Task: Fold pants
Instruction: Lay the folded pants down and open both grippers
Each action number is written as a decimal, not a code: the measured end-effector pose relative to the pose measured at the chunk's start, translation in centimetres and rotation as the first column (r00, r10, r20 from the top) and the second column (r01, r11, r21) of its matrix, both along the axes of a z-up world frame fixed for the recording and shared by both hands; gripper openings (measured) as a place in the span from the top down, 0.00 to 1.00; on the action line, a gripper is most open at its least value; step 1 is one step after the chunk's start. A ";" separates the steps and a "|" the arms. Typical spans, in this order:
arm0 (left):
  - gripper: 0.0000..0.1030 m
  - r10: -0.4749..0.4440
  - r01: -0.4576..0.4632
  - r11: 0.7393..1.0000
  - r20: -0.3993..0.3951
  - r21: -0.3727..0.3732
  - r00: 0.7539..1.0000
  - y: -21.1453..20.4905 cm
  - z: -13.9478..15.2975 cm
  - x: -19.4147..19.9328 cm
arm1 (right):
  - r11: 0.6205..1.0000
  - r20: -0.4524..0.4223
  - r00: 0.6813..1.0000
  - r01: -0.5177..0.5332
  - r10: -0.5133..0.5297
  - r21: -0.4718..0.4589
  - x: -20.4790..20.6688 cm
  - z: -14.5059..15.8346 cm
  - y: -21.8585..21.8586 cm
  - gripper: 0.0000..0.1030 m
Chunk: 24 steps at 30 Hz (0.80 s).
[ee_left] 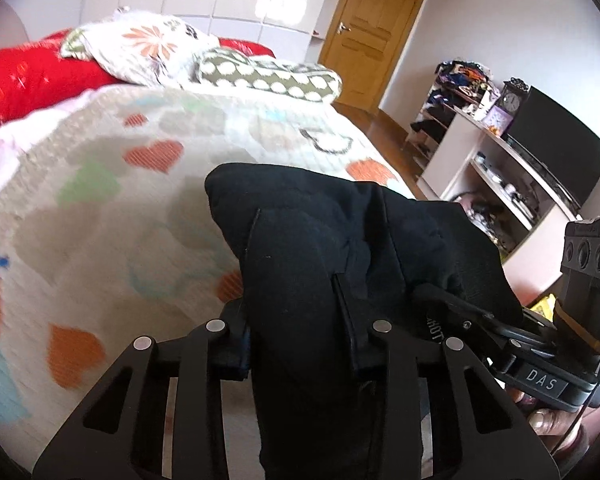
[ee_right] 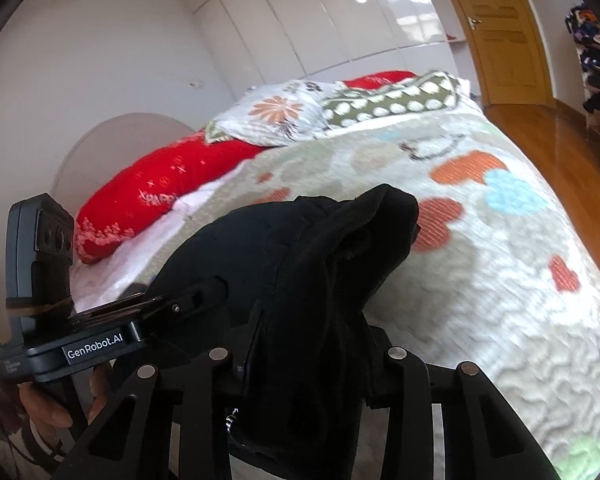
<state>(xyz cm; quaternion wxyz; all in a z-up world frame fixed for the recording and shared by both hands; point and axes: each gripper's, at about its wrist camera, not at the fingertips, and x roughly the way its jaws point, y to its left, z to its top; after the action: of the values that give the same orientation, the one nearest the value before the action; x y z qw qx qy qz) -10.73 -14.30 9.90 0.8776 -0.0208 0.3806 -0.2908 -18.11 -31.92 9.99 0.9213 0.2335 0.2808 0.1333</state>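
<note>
Black pants (ee_left: 324, 264) bunched up and lifted off the bed (ee_left: 112, 184), gathered between both tools. Left gripper (ee_left: 300, 344) is clamped on a thick wad of the fabric – cloth fills the gap between its fingers and drapes down past the linkage. Right gripper (ee_right: 304, 364) likewise pinching a fold of the same pants (ee_right: 300, 264), seam and a small metal bit, maybe a zip pull, hanging near its base.

Handling, as a judgement: soft, limp, light knit or fleece-type cloth, not slippery, nothing fragile. It sags and collapses wherever unsupported, so a pinch at the middle gives only a lump. Better holds would be waistband corners or leg hems, pulled apart to get a flat edge before folding onto the bedspread.

Hard to read – the pants are uniformly black, so waistband, legs and hems can't be told apart; which part each tool has is unclear. Fingertips of both are buried in fabric. The lower hanging part is cut off at the bottom of both views, so whether any cloth touches the bed can't be told. Bedspread is motion-blurred. The person's hand (ee_right: 48, 408) on the left gripper's handle shows only partly.
</note>
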 end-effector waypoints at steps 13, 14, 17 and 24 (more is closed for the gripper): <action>0.44 0.164 -0.146 0.978 -0.119 0.146 0.979 5.0 -6.4 8.3 | 0.998 -0.259 0.966 -0.035 0.022 -0.048 10.3 -5.0 4.6 0.59; 0.38 0.170 -0.156 0.978 -0.103 0.138 0.980 5.5 -6.3 8.0 | 0.998 -0.234 0.972 -0.036 0.023 -0.049 9.7 -4.9 4.5 0.59; 0.37 0.181 -0.172 0.971 -0.043 0.164 0.983 6.3 -5.2 6.5 | 0.993 -0.217 0.976 -0.018 -0.007 -0.113 8.3 -3.7 4.1 0.57; 0.38 0.210 -0.222 0.953 0.083 0.205 0.974 5.9 -2.8 3.9 | 0.983 -0.094 0.995 0.015 -0.033 -0.183 7.7 1.4 4.2 0.57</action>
<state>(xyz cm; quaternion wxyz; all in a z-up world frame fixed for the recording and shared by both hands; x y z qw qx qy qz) -6.83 -8.37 7.10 0.9123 0.0405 0.3784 -0.1511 -10.46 -27.76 11.41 0.9257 0.1580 0.3333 0.0844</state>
